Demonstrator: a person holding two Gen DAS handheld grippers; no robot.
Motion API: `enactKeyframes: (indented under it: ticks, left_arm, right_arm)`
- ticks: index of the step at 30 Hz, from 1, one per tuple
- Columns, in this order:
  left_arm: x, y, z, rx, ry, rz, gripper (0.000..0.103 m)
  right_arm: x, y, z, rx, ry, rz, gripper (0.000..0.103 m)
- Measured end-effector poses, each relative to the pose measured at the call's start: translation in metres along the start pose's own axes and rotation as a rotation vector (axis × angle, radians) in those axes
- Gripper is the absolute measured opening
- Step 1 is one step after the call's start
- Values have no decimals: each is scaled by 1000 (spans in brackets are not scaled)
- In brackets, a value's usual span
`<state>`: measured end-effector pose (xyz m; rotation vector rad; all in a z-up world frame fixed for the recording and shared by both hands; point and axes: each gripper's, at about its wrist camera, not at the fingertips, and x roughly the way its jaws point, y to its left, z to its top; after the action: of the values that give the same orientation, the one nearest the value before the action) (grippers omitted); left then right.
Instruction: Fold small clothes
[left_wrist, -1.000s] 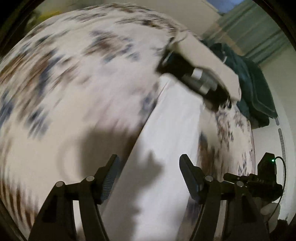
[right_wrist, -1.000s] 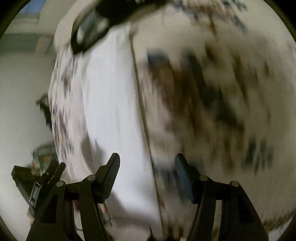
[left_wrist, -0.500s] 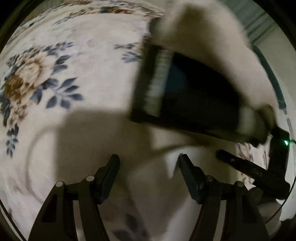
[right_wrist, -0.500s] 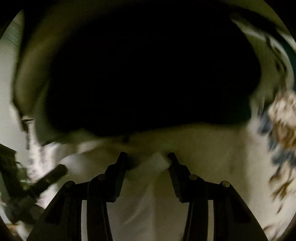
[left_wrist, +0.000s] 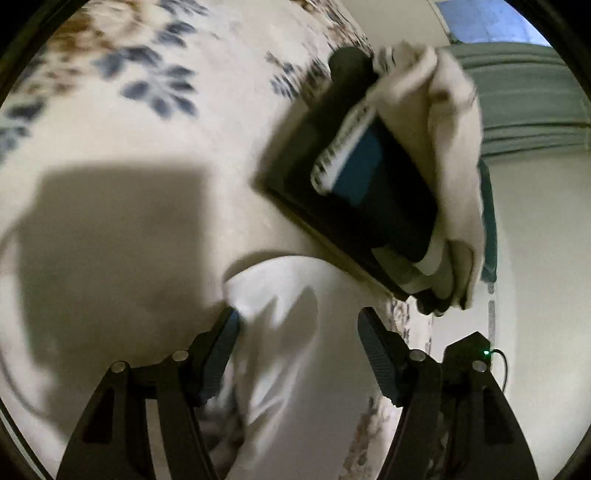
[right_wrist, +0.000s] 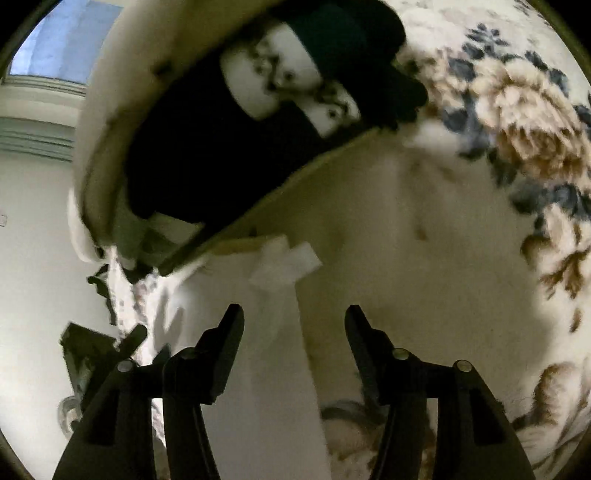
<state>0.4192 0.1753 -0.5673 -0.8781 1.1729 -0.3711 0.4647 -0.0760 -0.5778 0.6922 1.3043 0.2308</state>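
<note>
White garment (left_wrist: 280, 332) lying on the floral blanket (left_wrist: 110, 147), near a box of folded clothes (left_wrist: 369, 177). We judge it light, limp and prone to slipping; take a corner or hem. Left hand-held gripper (left_wrist: 299, 325) and right hand-held gripper (right_wrist: 293, 321) straddle the cloth, fingers apart.

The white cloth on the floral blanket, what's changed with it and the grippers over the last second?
Both views closed in on the fabric storage box. The white cloth now lies bunched between the fingers of the left gripper and right gripper. Both stayed open, gripping nothing. The floral blanket is unchanged.
</note>
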Motion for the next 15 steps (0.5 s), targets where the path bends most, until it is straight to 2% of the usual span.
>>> enactKeyframes:
  ticks: [1,2,3,6,8,9,11,12,14,15]
  left_arm:
    - [5,-5,2,21,-3,8,29]
    - [10,-10,2,55,9,-12,9]
    - [12,-11,3,66,23,-19,2]
    - [0,-5,6,52,-3,-124,2]
    - [-5,16,16,-29,-10,-171,2]
    - [-4,25,19,-58,0,-181,3]
    - [-3,44,25,-102,32,-114,7]
    - [-6,45,26,-99,31,-106,15]
    - [-16,41,27,-88,19,-129,44]
    - [-21,40,26,-93,7,-162,67]
  right_arm:
    - [2,-2,-1,4,4,-4,59]
    - [6,-1,-3,10,5,1,59]
    - [7,-2,-3,17,7,11,59]
    - [15,-1,-5,25,5,22,59]
    - [19,-2,-7,28,5,18,59]
    - [19,-4,-8,33,5,14,59]
    - [26,-2,-10,48,7,17,59]
    - [27,-3,-8,56,7,23,59]
    - [25,-7,-7,66,12,50,59]
    - [26,-9,-6,65,16,62,59]
